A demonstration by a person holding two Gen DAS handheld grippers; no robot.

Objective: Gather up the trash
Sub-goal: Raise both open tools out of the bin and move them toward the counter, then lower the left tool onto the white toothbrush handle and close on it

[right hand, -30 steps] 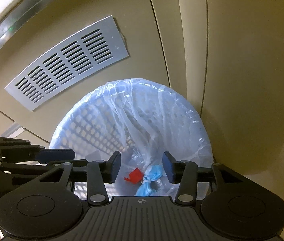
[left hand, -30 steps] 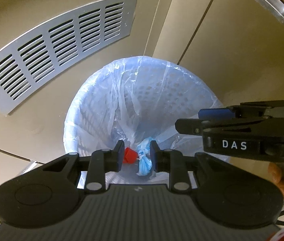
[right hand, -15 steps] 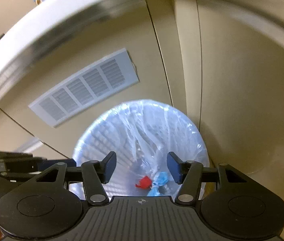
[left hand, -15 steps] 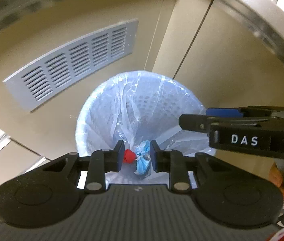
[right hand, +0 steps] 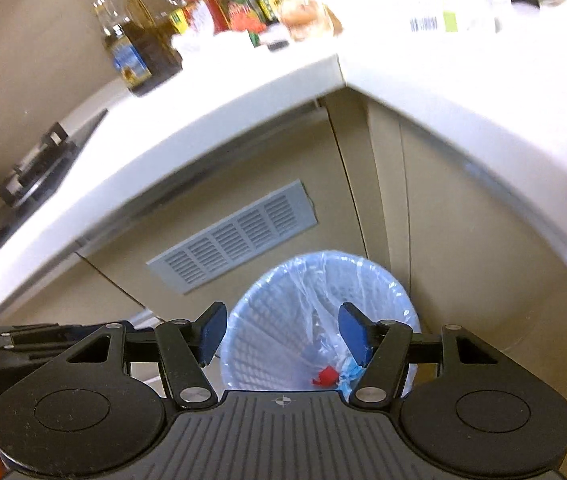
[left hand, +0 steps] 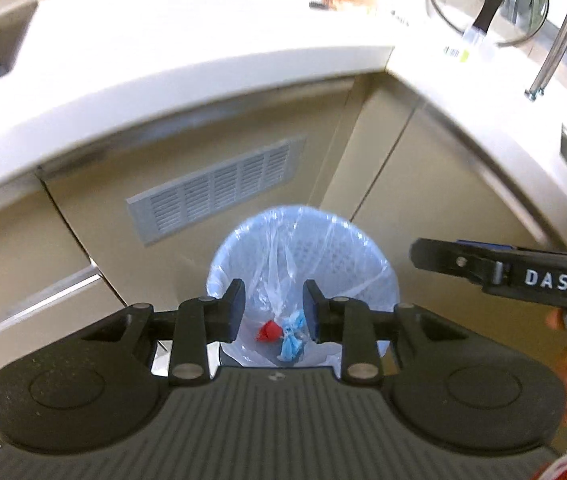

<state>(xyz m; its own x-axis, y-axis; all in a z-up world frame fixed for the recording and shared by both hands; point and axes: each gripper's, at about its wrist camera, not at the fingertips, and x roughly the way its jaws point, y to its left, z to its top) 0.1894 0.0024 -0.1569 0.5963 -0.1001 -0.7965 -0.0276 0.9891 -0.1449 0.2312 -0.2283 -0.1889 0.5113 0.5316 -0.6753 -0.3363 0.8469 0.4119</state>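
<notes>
A white mesh trash bin (left hand: 323, 248) lined with a clear plastic bag stands on the floor in the cabinet corner; it also shows in the right wrist view (right hand: 283, 320). At its bottom lie a red scrap (left hand: 267, 331) and a crumpled blue wrapper (left hand: 292, 340), also visible in the right wrist view as the red scrap (right hand: 325, 376) and the blue wrapper (right hand: 349, 370). My left gripper (left hand: 273, 312) is open and empty, high above the bin. My right gripper (right hand: 281, 334) is open and empty above it too, and shows at the right of the left wrist view (left hand: 503, 272).
A white L-shaped countertop (right hand: 243, 92) runs above the beige cabinets, carrying bottles (right hand: 131, 52), jars and packets. A grey vent grille (left hand: 215, 192) sits in the cabinet face behind the bin. A stove (right hand: 31, 176) is at the left, a pot lid (left hand: 487, 4) at the right.
Both grippers have risen well away from the bin, so the countertop has come into view. The right gripper's jaws have opened wider. The trash lies unmoved in the bin.
</notes>
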